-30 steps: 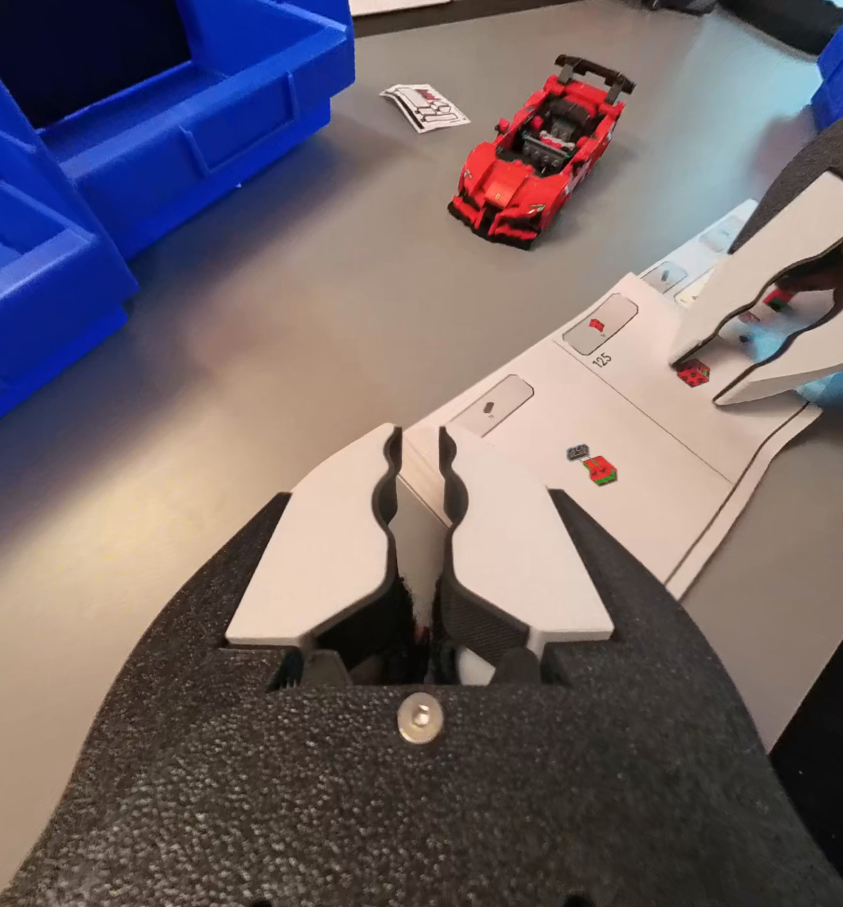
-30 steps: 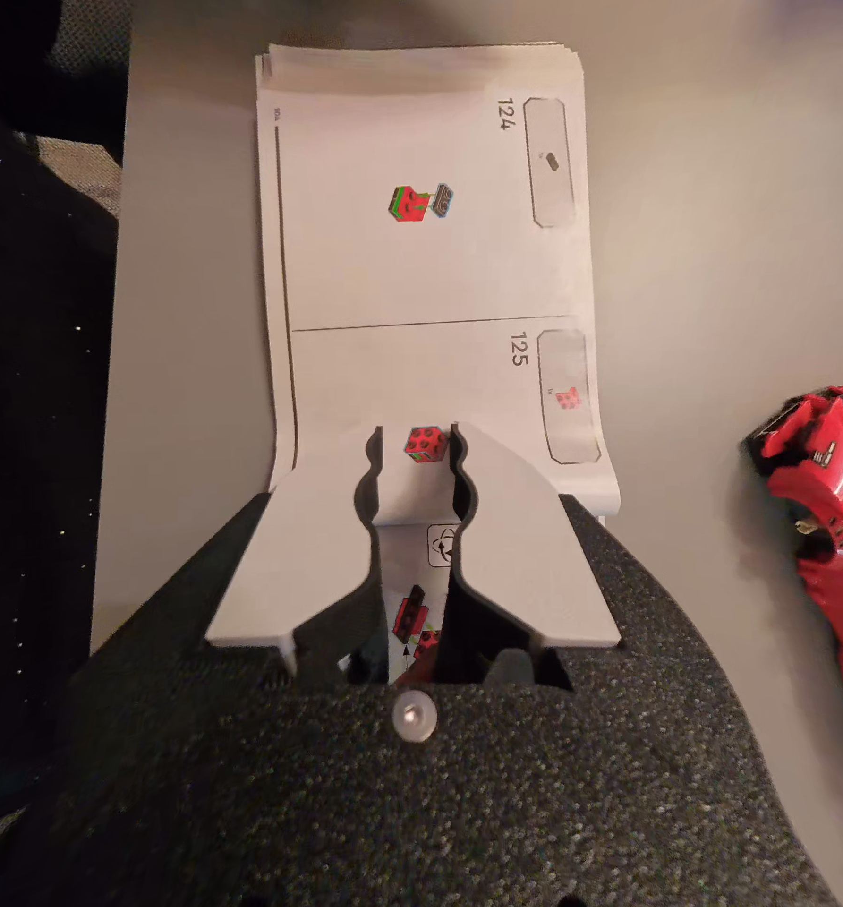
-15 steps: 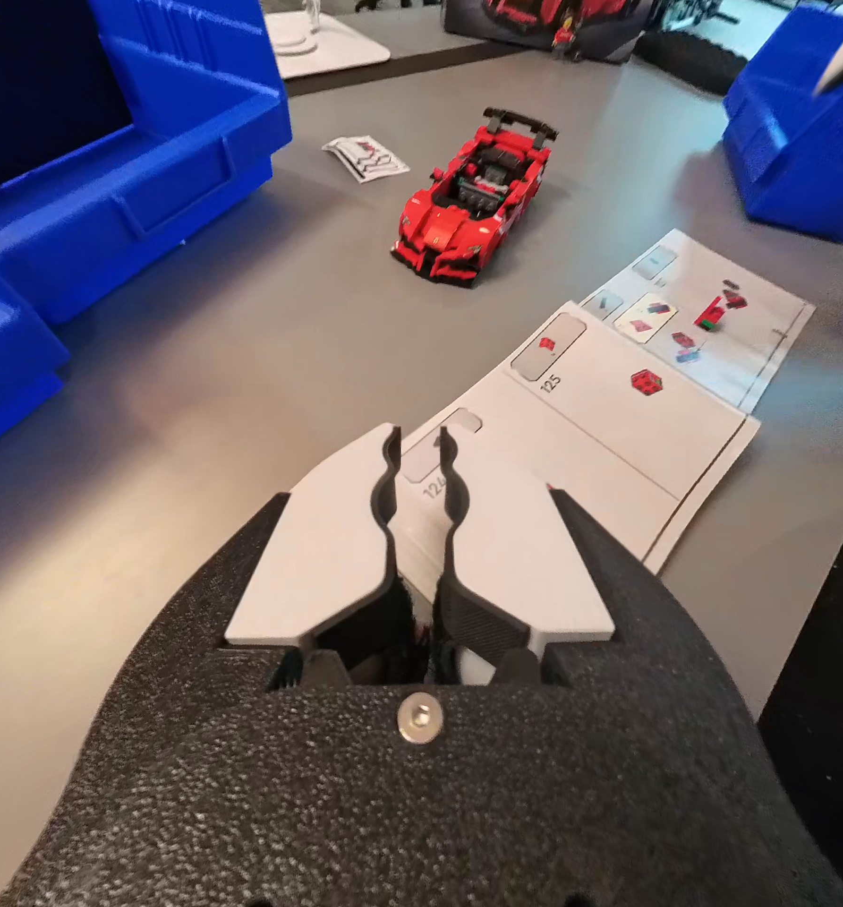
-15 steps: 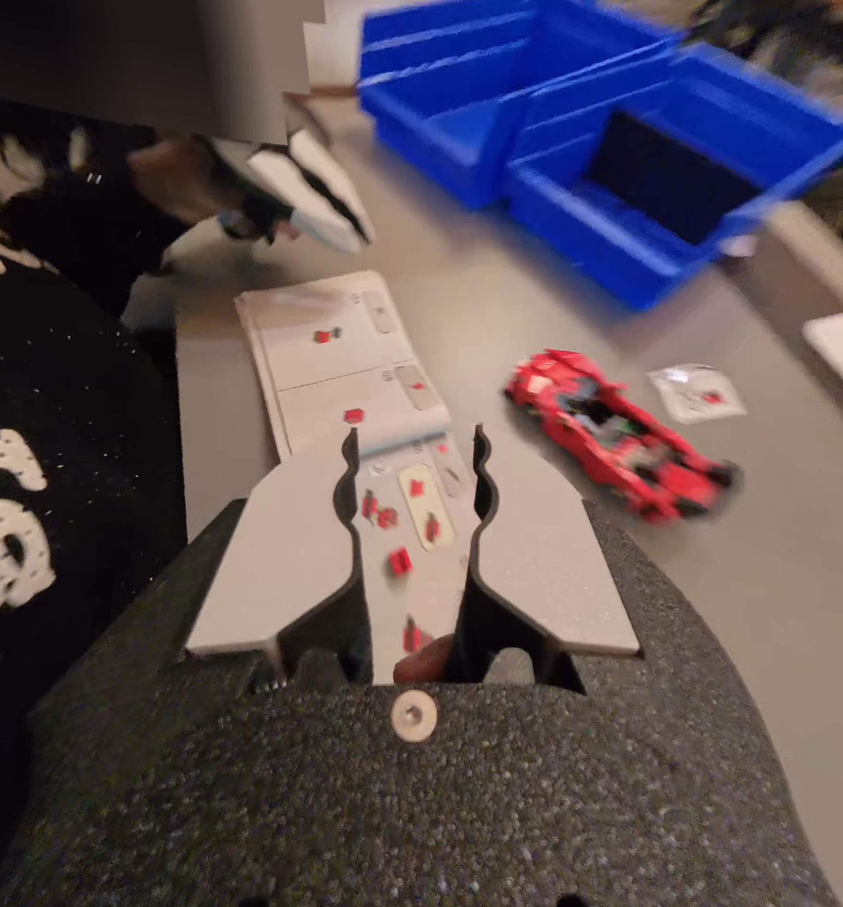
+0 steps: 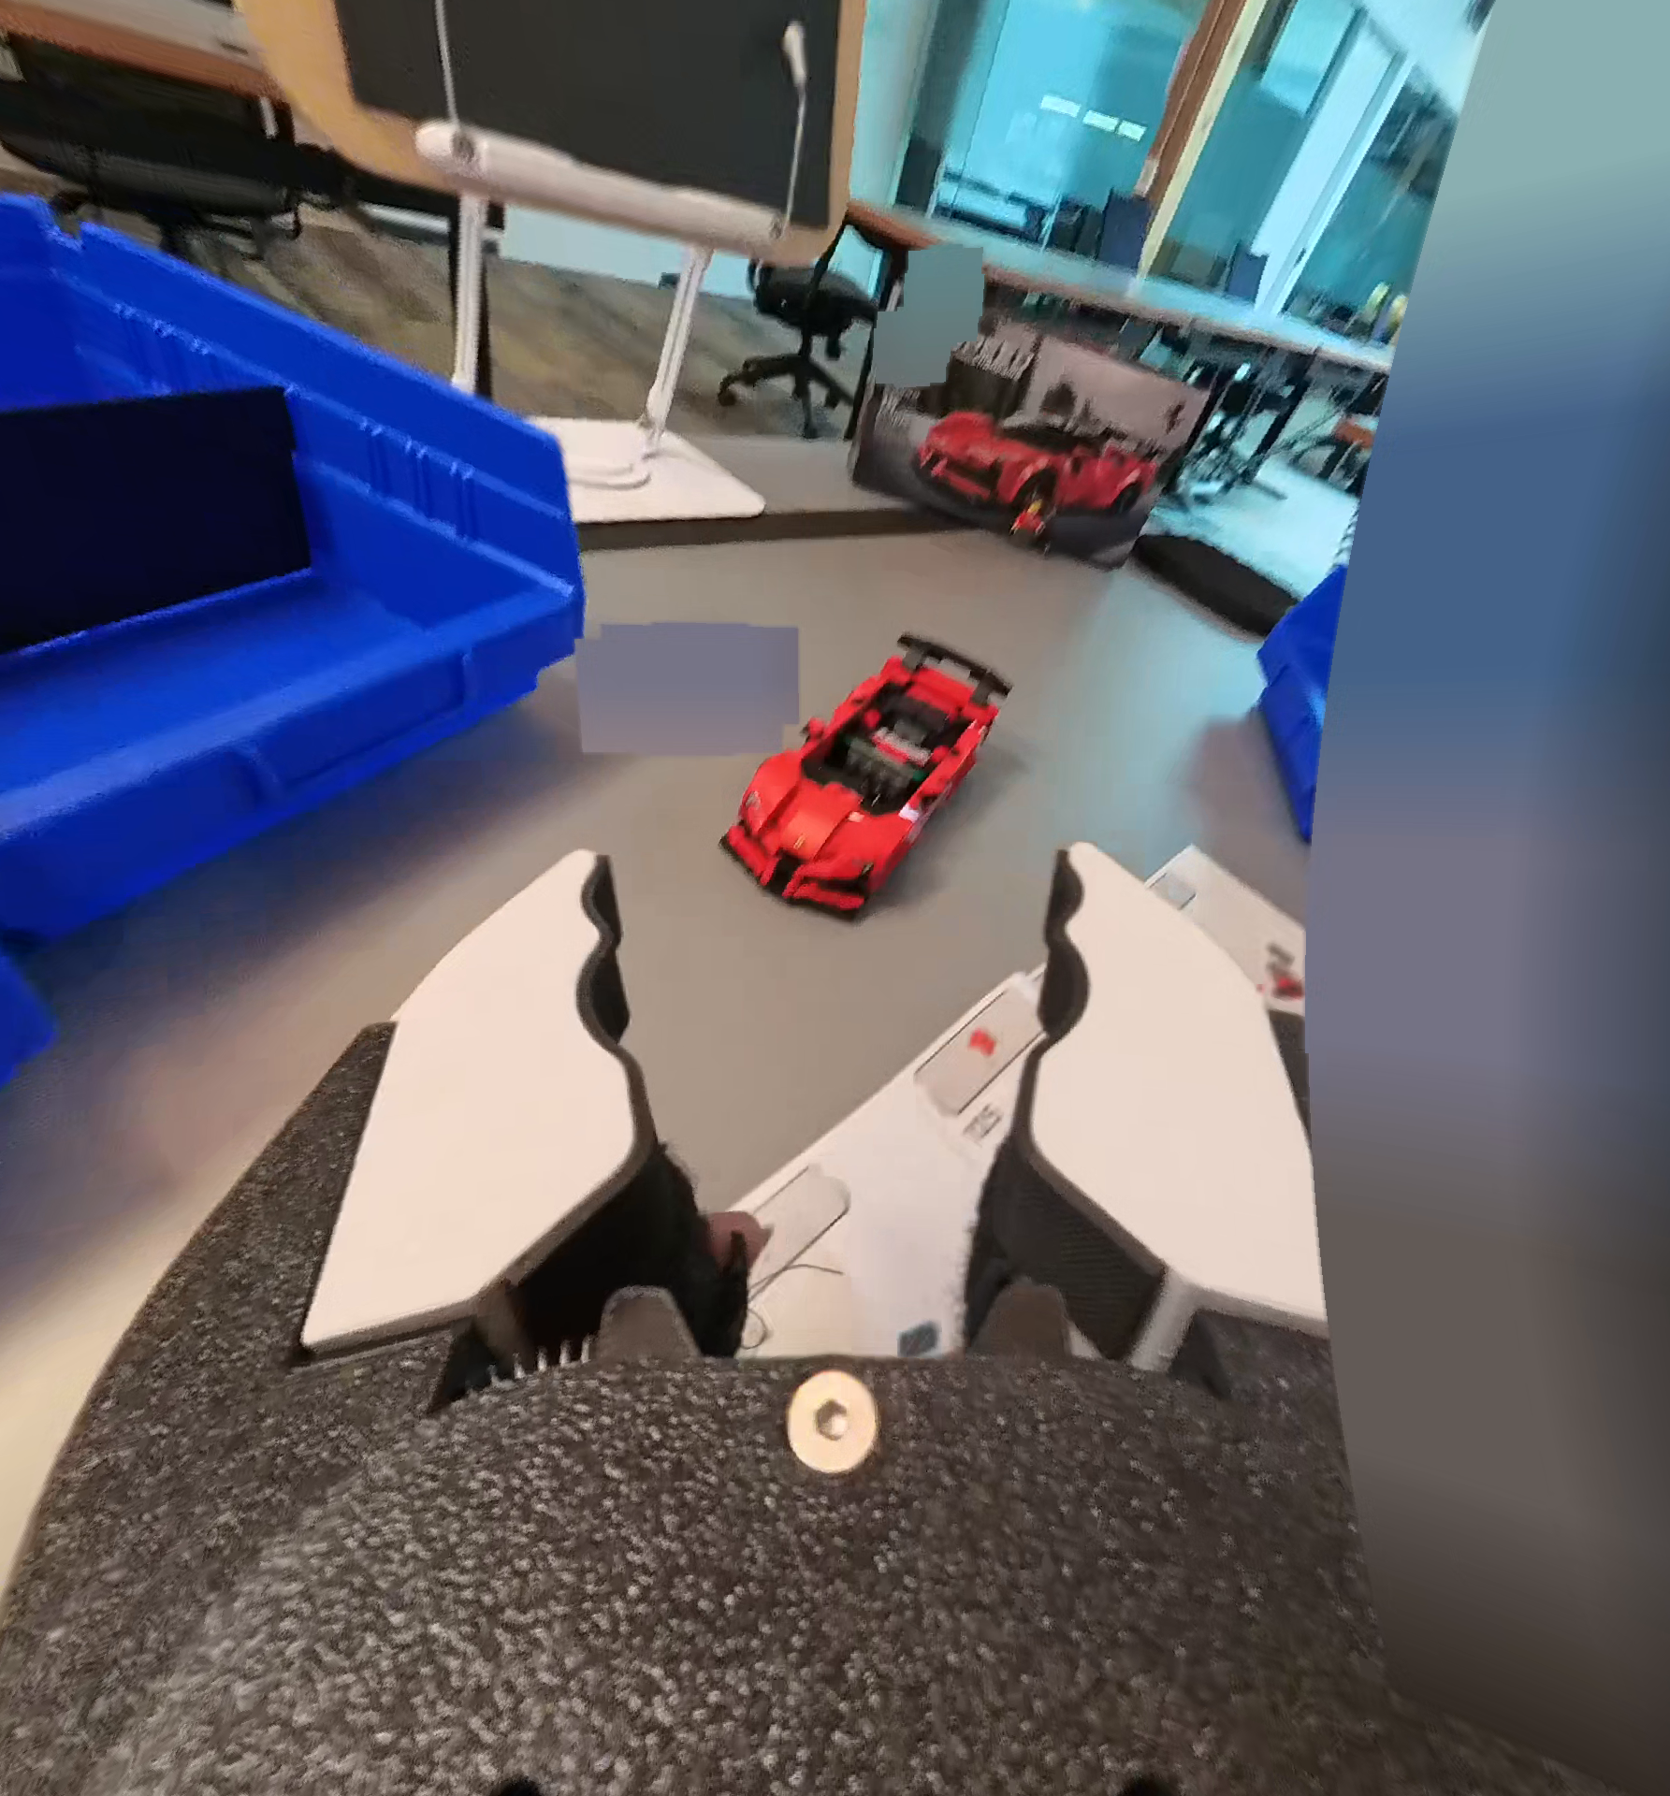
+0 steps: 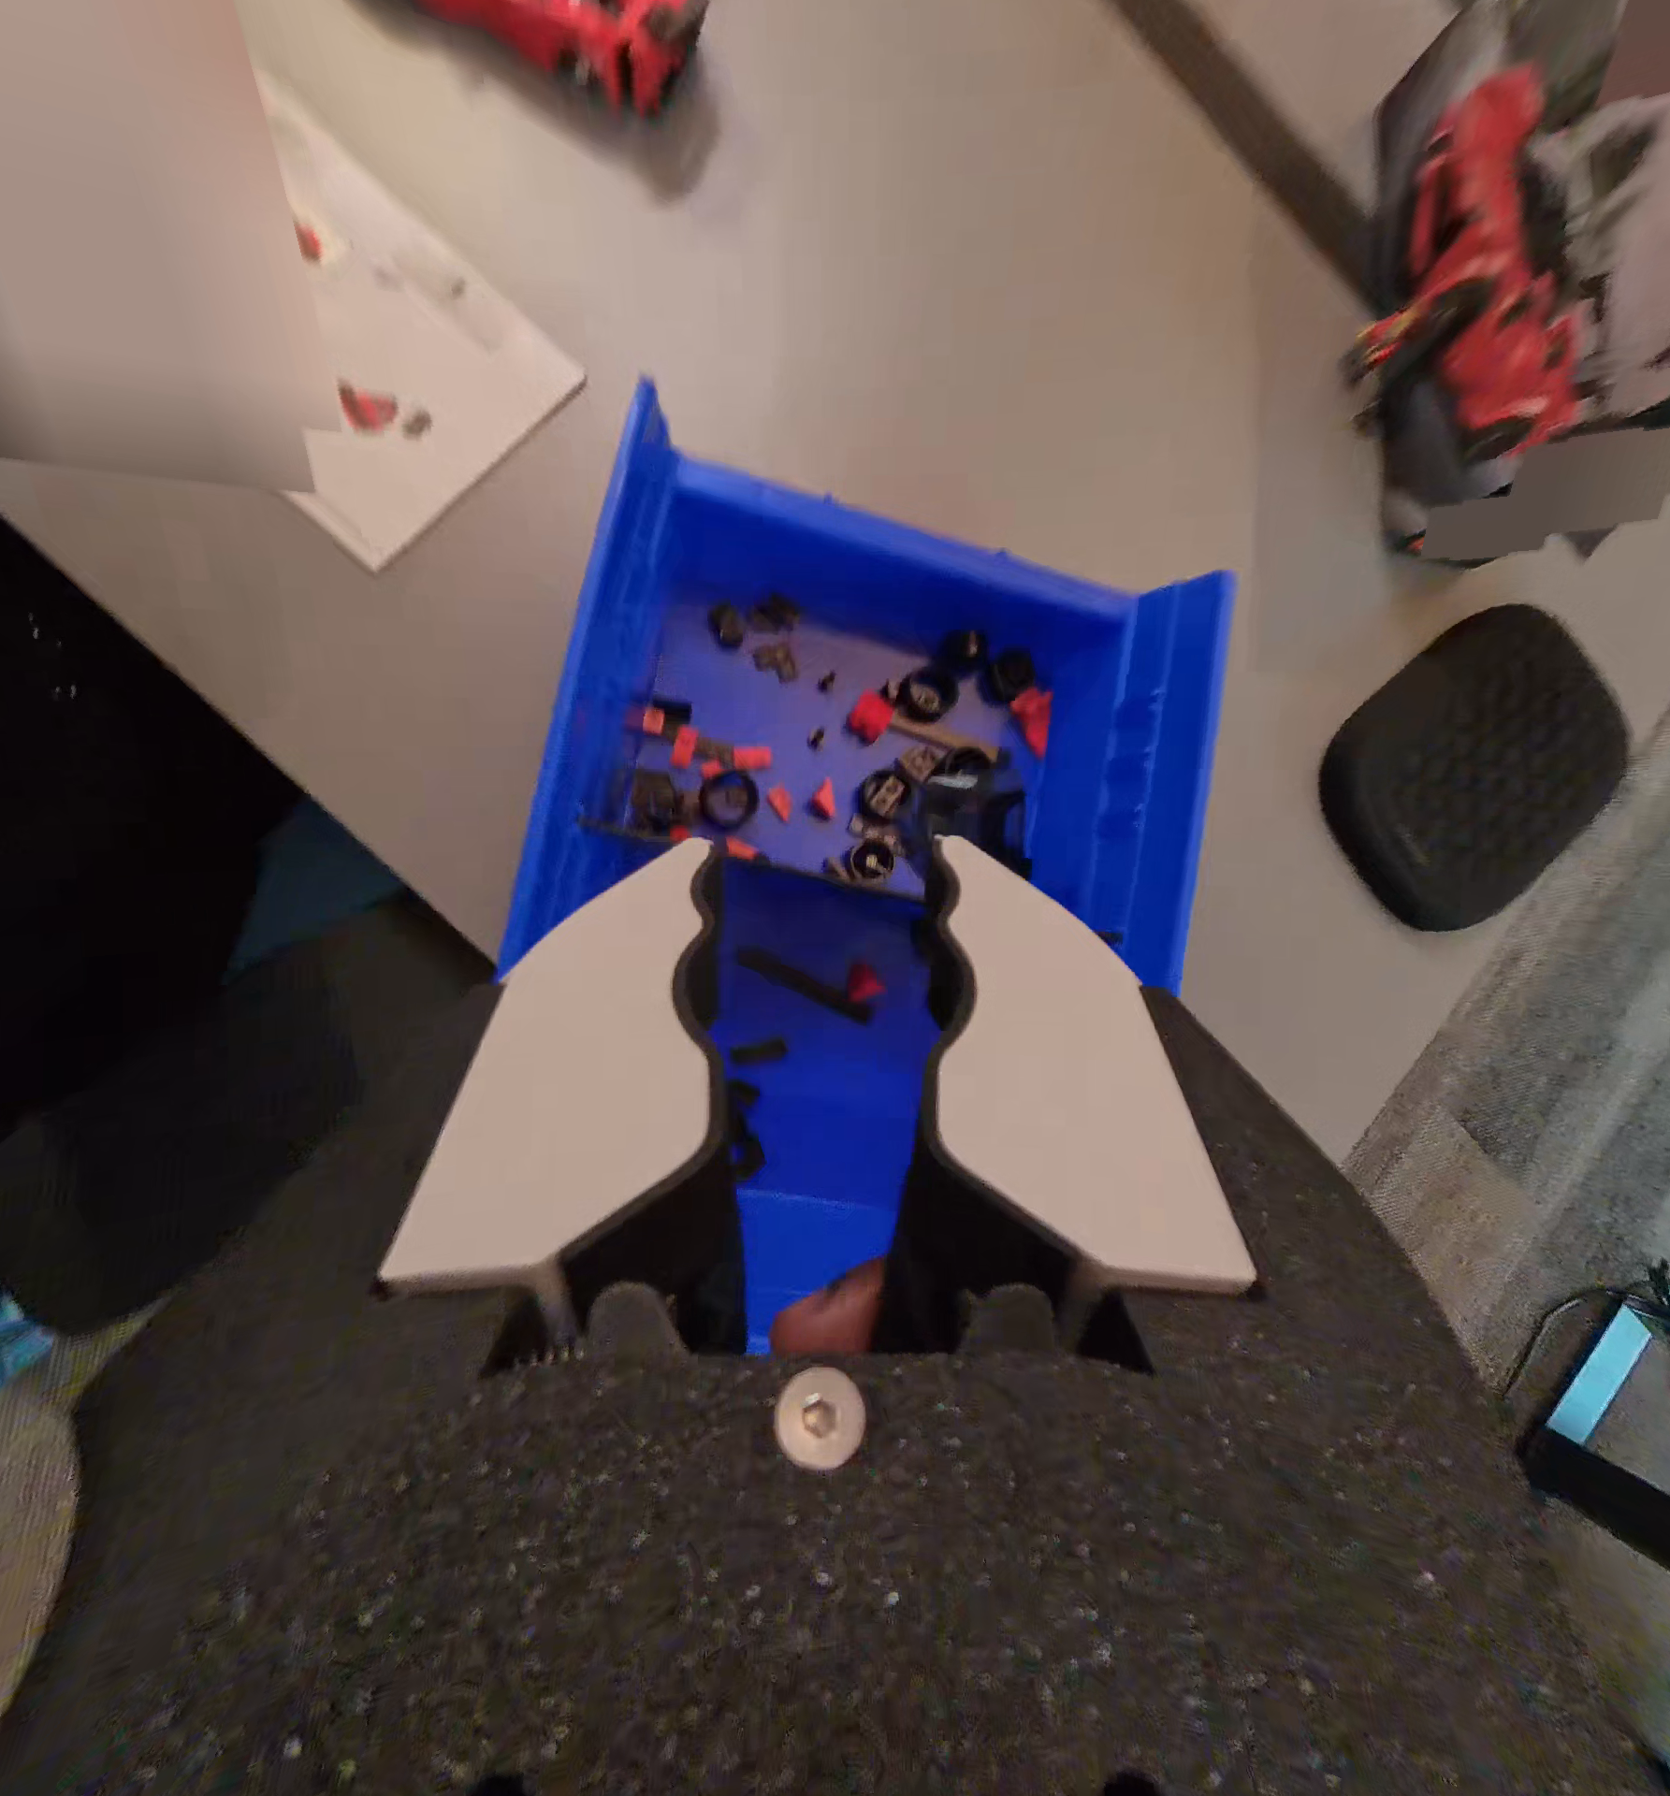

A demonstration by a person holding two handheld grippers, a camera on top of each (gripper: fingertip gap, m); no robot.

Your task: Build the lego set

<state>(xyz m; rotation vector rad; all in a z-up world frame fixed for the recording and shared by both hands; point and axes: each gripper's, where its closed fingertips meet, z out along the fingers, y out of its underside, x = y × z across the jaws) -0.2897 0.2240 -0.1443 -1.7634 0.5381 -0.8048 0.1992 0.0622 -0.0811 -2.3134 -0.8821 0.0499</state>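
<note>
Blue bin [image 6: 1171, 739]: seen from above in the right wrist view, standing on the grey tabletop [image 6: 957, 321]; loose red and black lego pieces [image 6: 811, 739] are scattered over its floor.
Right hand-held gripper [image 6: 821, 855]: held over the near part of the bin, jaws spread wide, nothing between them.
Key relation: the pieces lie straight ahead of and below the right fingertips, so a descent along the fingers' own line is judged to be what the next pick calls for; which piece is meant cannot be told.
Bin axis: the long side runs roughly along the gripper's forward direction.
Left hand-held gripper [image 5: 831, 875]: jaws also wide apart and empty, held above the tabletop.
Red lego car [image 5: 860, 777]: partly built, resting on the tabletop just ahead of the left fingertips, nose turned toward them.
Instruction booklet [image 5: 918, 1157]: lying open under the left gripper's right finger.
Nearer hand: the right for the loose pieces, the left for the car.
Risk: small pieces lie close together, so two could be pinched at once.
</note>
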